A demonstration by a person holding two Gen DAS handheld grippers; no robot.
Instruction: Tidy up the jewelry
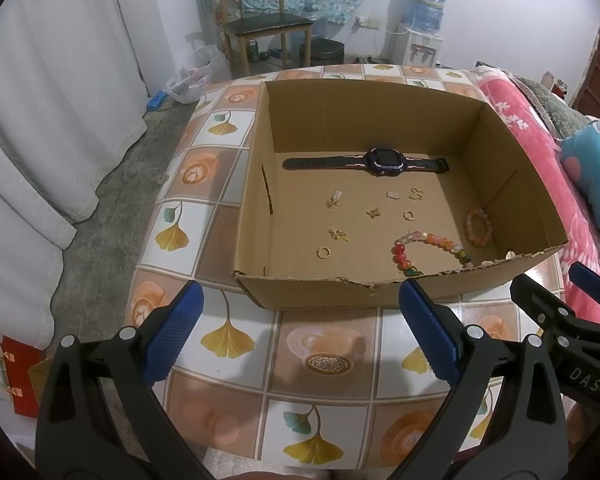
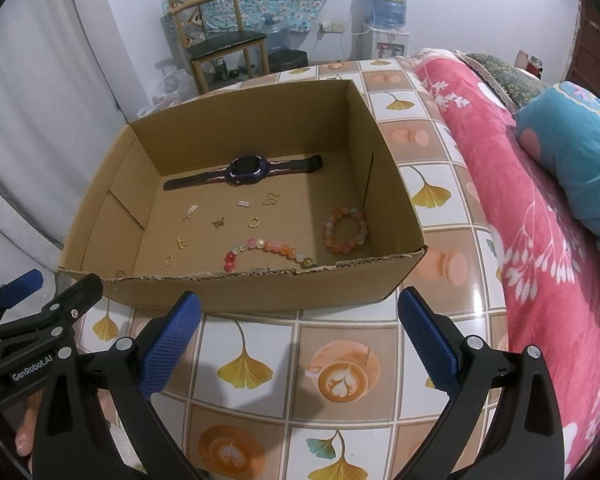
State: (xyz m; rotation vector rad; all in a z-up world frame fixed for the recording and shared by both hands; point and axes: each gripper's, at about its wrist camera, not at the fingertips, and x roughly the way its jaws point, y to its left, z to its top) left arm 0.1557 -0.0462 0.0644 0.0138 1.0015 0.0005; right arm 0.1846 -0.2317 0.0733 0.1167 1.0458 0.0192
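**A:** Both your claws are spread wide and empty. The left claw and the right claw hover over the tiled surface, just short of the cardboard box.

**B:** And the jewelry?

**A:** All inside the box. The watch lies along the far wall, the small gold pieces sit mid-floor, with one gold ring nearest you. The long bead bracelet curves close to the near wall, and the round bead bracelet lies in the right corner.

**B:** What could trip you up?

**A:** I judge the ragged near wall the main hazard: come in low and you will likely shove the box. The rings lie flat, so your pads may skid off them. Work side by side and your claws may also collide.
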